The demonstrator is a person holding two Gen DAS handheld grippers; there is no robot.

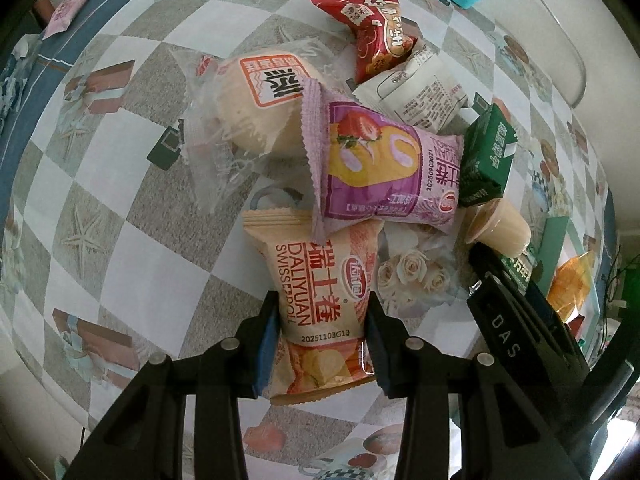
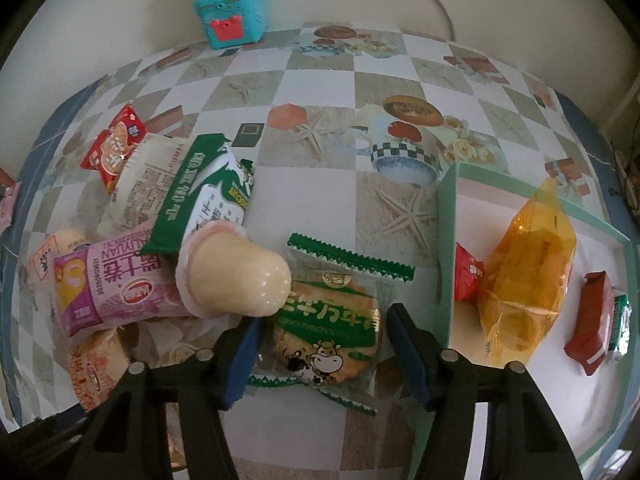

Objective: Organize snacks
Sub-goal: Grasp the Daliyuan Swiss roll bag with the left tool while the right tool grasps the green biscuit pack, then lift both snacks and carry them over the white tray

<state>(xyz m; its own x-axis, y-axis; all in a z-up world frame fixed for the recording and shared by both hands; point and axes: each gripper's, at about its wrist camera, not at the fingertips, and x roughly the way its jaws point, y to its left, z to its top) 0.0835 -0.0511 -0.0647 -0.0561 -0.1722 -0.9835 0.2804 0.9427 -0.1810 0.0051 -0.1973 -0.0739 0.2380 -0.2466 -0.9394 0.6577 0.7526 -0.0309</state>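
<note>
Task looked maybe a third done, judging by the split. The tray (image 2: 448, 248) on the right already held an orange bag (image 2: 524, 276), a small red pack (image 2: 469, 272) and a dark red bar (image 2: 592, 320) w/ sth green-white at its end. The pile on the cloth (image 1: 132, 264) was bigger and unsorted: a clear-wrapped bun (image 1: 256, 108), purple roll pack (image 1: 384, 168), red pack (image 1: 376, 32), white pack (image 1: 416, 96), green carton (image 1: 488, 156), jelly cup (image 1: 500, 228), plus a pink pack (image 1: 68, 12) well apart at the far edge. Left gripper (image 1: 322, 332) had both pads against the sides of the swiss roll (image 1: 316, 280), pinching it, its far end tucked under the purple pack; can't tell if it had lifted off the cloth. Right gripper (image 2: 324, 332) had fingers spread either side of the cow biscuit (image 2: 328, 328), w/ gaps showing, so not gripped yet; biscuit lay on the cloth just beside the tray wall, jelly cup touching its top-left corner. Hard to make out: the tray's near and right parts were cut off, so its full contents unknown; the white pack was mostly covered; whatever lay under the pile was hidden; print on several packs was too blurred to read. A teal box (image 2: 232, 12) sat at the wall.
</note>
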